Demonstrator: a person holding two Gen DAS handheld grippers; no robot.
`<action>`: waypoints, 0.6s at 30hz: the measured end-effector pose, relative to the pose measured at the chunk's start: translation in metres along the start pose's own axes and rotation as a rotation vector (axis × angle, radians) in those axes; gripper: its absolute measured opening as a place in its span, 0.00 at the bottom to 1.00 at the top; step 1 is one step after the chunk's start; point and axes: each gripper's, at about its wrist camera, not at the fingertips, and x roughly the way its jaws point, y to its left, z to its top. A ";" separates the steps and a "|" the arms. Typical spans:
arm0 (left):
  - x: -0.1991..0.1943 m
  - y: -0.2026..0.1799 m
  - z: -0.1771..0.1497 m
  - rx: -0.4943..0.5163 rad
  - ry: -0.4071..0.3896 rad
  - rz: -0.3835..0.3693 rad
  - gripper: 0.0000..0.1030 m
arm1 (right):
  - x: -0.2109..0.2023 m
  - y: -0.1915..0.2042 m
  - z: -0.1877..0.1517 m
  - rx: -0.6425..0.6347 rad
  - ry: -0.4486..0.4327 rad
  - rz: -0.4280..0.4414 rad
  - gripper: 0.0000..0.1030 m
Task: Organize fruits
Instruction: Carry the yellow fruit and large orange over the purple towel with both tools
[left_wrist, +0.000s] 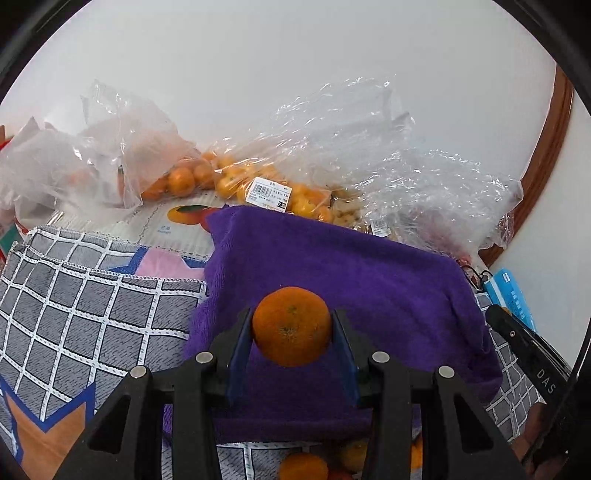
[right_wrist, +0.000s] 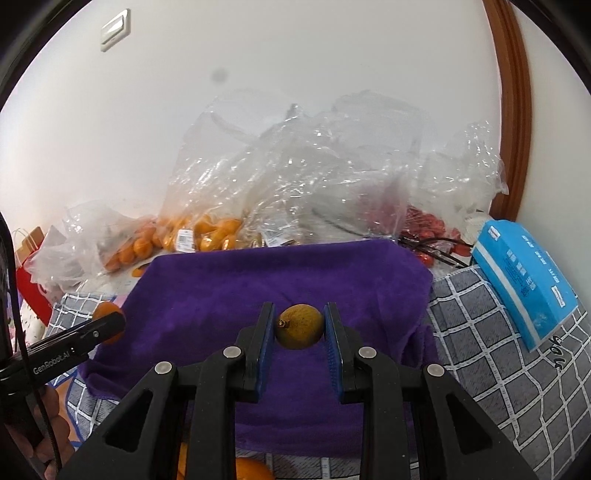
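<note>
We see the left gripper (left_wrist: 292, 326) squeezing a mandarin (left_wrist: 291, 325) between its pads | right gripper (right_wrist: 300, 326) squeezing a small yellow-brown fruit (right_wrist: 299, 326) | both above the purple towel (right_wrist: 258, 280)

Background clutter around a cloth-covered tabletop.
Purple towel (right_wrist: 280, 280) spread flat at centre, lying over grey checked cloth (left_wrist: 74, 317) with white grid lines and blue, pink, orange patches. Blue tissue pack (right_wrist: 524, 280) tilted at right edge, on the checked cloth, near brown wooden door frame (right_wrist: 513, 110). White wall (right_wrist: 258, 55) behind, light switch (right_wrist: 115, 30) high at left. Red paper bag (right_wrist: 31, 284) with cord handles at far left. Printed fruit mat (left_wrist: 173, 221) behind the towel, partly covered.
</note>
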 end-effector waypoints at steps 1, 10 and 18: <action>0.001 0.000 0.000 -0.002 0.001 -0.004 0.39 | 0.001 -0.002 0.000 0.002 0.001 -0.003 0.25; 0.009 0.001 -0.003 -0.005 0.013 -0.003 0.39 | 0.011 -0.014 -0.003 0.029 0.022 -0.017 0.25; 0.022 0.002 -0.006 0.000 0.051 -0.002 0.39 | 0.022 -0.007 -0.011 0.002 0.067 -0.007 0.25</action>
